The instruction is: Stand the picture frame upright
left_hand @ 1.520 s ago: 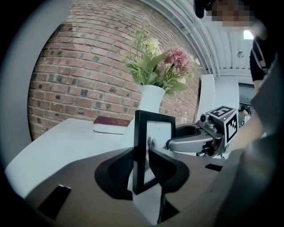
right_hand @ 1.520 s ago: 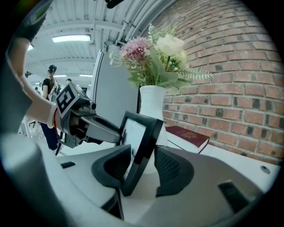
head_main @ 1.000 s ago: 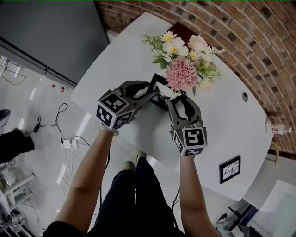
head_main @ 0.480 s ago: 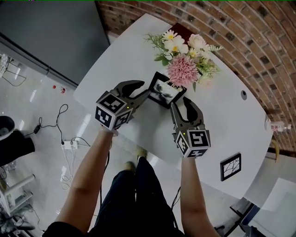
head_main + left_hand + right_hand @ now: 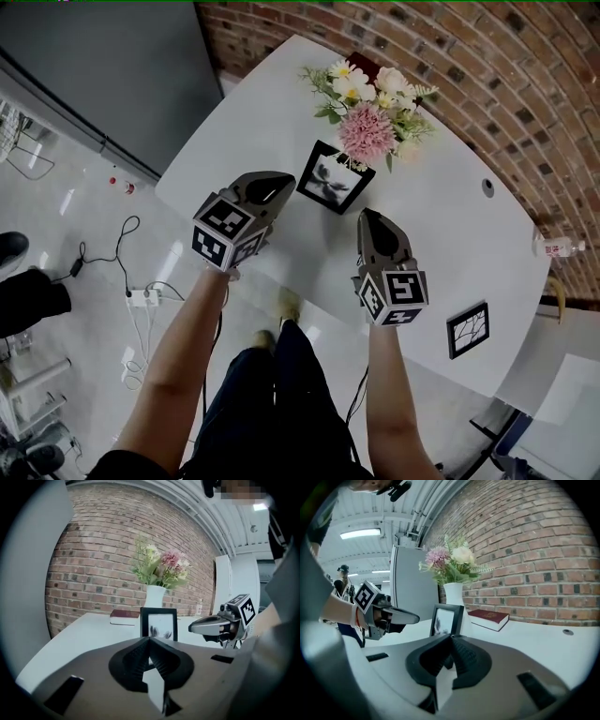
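On the floor at far left: white power strip with a dark cable.

Next over, left tongs, hand-held at the near edge of the white counter. Jaws have just closed; now pressed together, nothing between them. Tip points toward the frame, clear of it.

Centre: frame, black, with a pale picture. It stands upright on the counter, facing the person, touched by neither tool. Both gripper views show it square on its base, just in front of the vase.

Behind the frame: white vase with flowers in pink, cream and yellow with green leaves. Dark red book lies flat beyond the vase, near the brick wall.

Right of the frame: right tongs, also hand-held above the near part of the counter. Jaws have just closed; now pressed together and empty. Tip aims toward the frame with a gap between them. The two tools flank the frame, one on each side, both on the near side of it.

Further right: second frame, small and black, near the counter's near right edge, well apart from the first.

Far right: small bottle at the counter's end by the wall.
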